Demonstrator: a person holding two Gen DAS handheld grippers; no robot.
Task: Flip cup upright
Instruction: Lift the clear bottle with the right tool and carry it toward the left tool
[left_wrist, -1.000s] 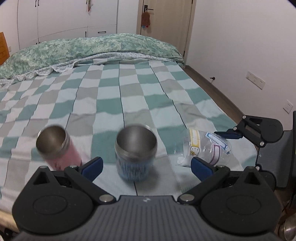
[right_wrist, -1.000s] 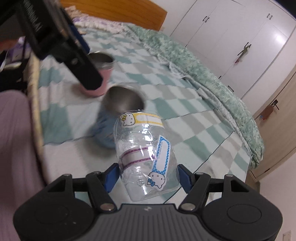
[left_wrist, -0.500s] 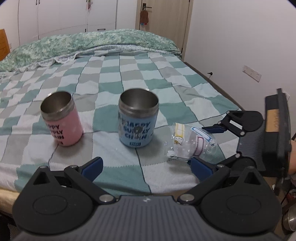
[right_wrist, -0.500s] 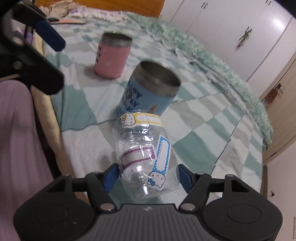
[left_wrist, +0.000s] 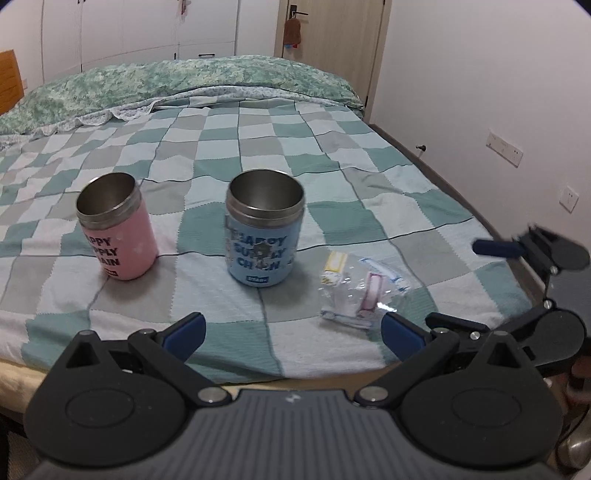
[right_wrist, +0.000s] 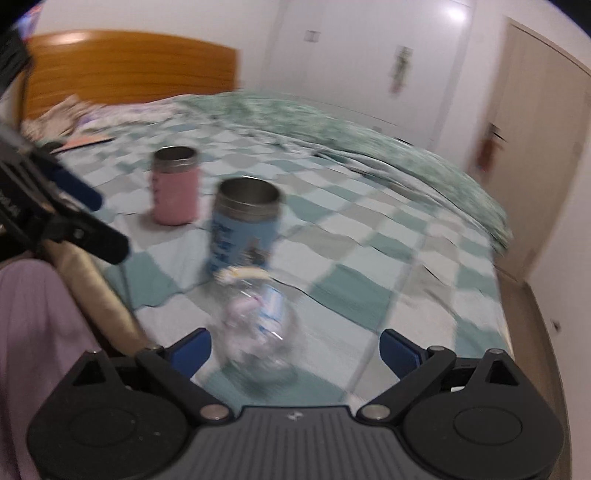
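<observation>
A clear plastic cup with cartoon stickers lies on its side on the checked bedspread, near the bed's front right edge. It also shows in the right wrist view, blurred, just ahead of my open right gripper and between its fingers without touching them. My left gripper is open and empty, pulled back from the bed's front edge. The right gripper also shows at the right edge of the left wrist view.
A blue steel mug and a pink steel mug stand upright on the bed, left of the clear cup. A green quilt lies at the back. A wall with sockets runs along the right side.
My right gripper has let go of the clear cup, opened wide and pulled back. The cup now lies on the bed. My left gripper has drawn back and raised its view.
</observation>
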